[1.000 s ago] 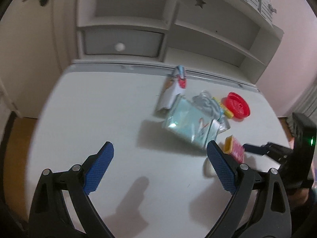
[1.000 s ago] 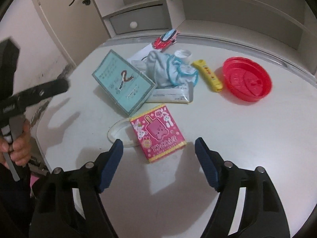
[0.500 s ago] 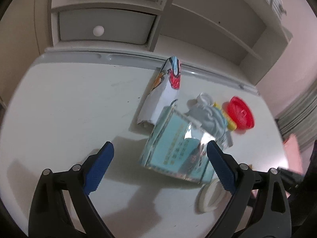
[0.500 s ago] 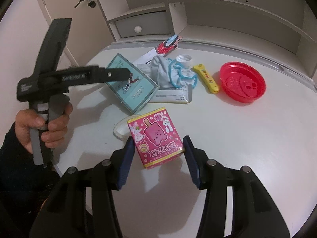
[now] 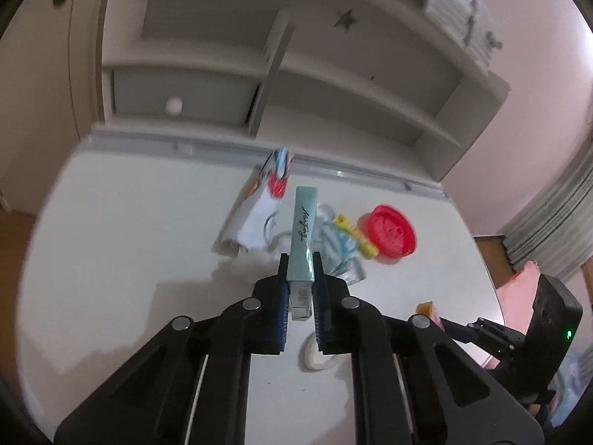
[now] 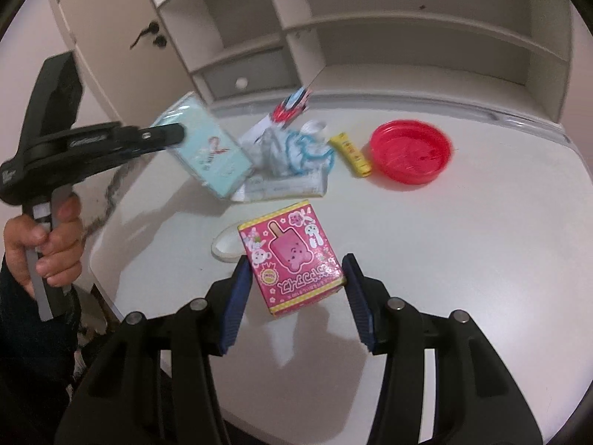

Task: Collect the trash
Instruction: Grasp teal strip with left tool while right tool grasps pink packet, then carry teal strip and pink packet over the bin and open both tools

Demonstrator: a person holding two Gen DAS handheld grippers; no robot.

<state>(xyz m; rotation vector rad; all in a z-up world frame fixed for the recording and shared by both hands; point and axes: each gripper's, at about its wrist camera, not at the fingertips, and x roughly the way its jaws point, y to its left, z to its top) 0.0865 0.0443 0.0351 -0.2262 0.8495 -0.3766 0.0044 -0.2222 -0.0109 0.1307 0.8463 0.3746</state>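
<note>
The left gripper [image 5: 300, 289], jaws just closed, clamps the teal box [image 5: 303, 237] edge-on. The right gripper [image 6: 294, 289] clamps the pink popsicle box [image 6: 292, 256], nearer than the red lid [image 6: 411, 150] beyond.

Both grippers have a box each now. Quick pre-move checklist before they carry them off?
1. Left gripper clamped on teal box, jaws just closed: ok.
2. Teal box lifted off the table: ok.
3. Right gripper pinching pink box, pads at both sides: ok.
4. Pink box off the table: ok, shadow beneath.
5. White ring free of the pink box: cannot tell.
6. Trash bin in view: not ok.
</note>
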